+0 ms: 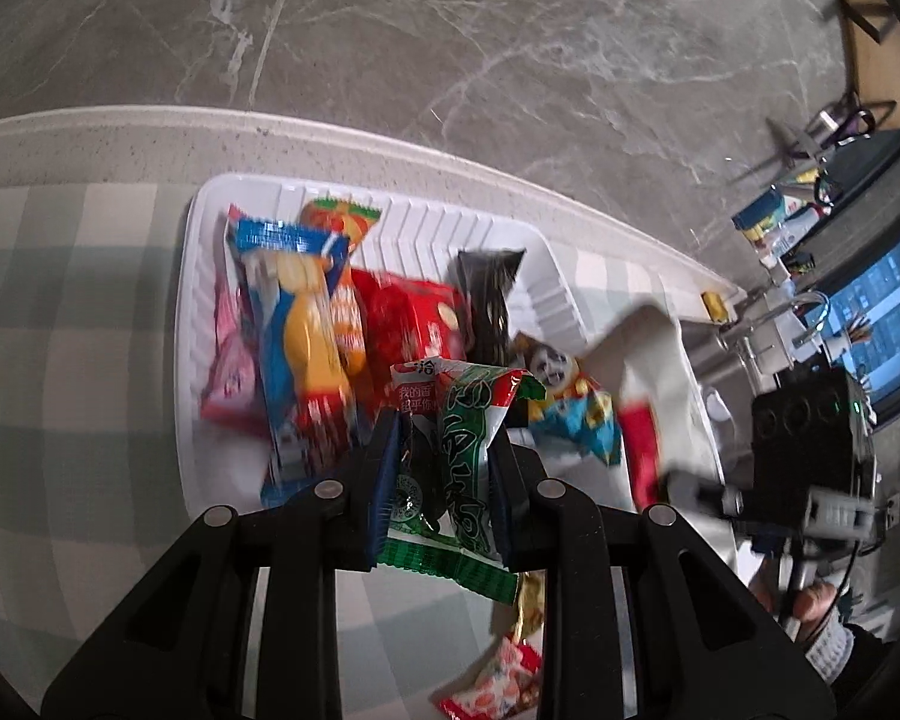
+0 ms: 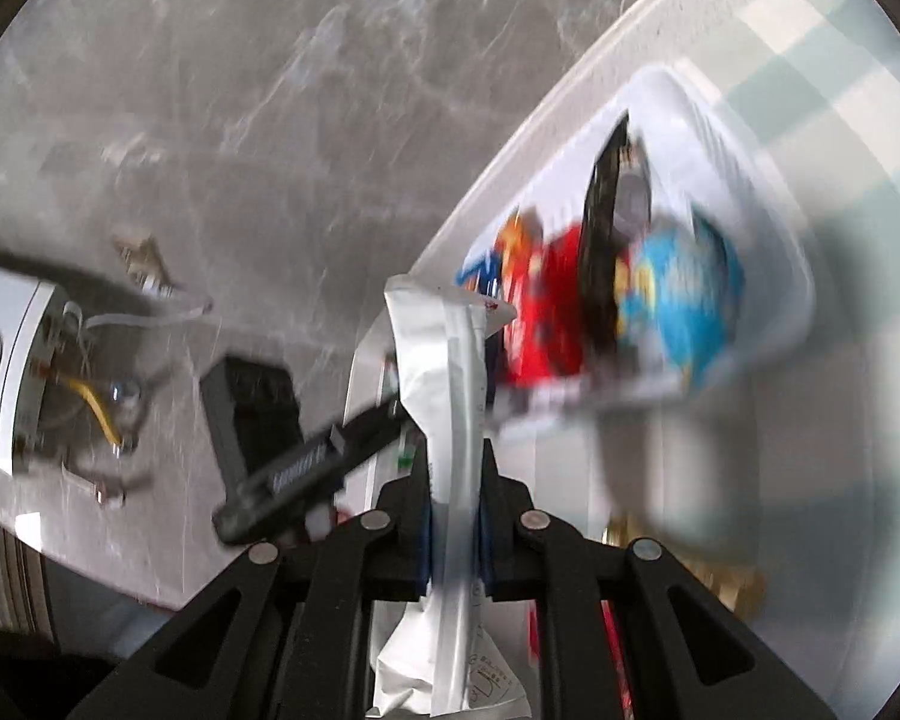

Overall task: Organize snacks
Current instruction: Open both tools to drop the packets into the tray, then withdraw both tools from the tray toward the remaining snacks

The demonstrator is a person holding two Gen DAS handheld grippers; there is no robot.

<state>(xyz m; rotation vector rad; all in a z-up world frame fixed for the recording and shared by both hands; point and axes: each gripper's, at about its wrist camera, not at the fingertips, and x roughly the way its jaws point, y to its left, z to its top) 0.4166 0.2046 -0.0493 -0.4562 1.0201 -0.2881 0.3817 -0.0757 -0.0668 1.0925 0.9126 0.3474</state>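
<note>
My left gripper (image 1: 444, 450) is shut on a green and white snack packet (image 1: 459, 468), held above the near edge of a white ribbed tray (image 1: 426, 222). The tray holds several packets: a blue and yellow one (image 1: 297, 324), a red one (image 1: 411, 318), a black one (image 1: 489, 300). In the left wrist view the right gripper (image 1: 708, 492) shows blurred at the right, carrying a white packet (image 1: 648, 360). In the right wrist view my right gripper (image 2: 456, 480) is shut on that white packet (image 2: 450, 372), seam side up, beside the blurred tray (image 2: 768, 276).
The tray rests on a green and white checked cloth (image 1: 60, 312) near the table's pale far edge (image 1: 390, 138); grey marble floor lies beyond. Loose packets (image 1: 498, 684) lie on the cloth under the left gripper. A screen (image 1: 882, 324) and clutter stand at the right.
</note>
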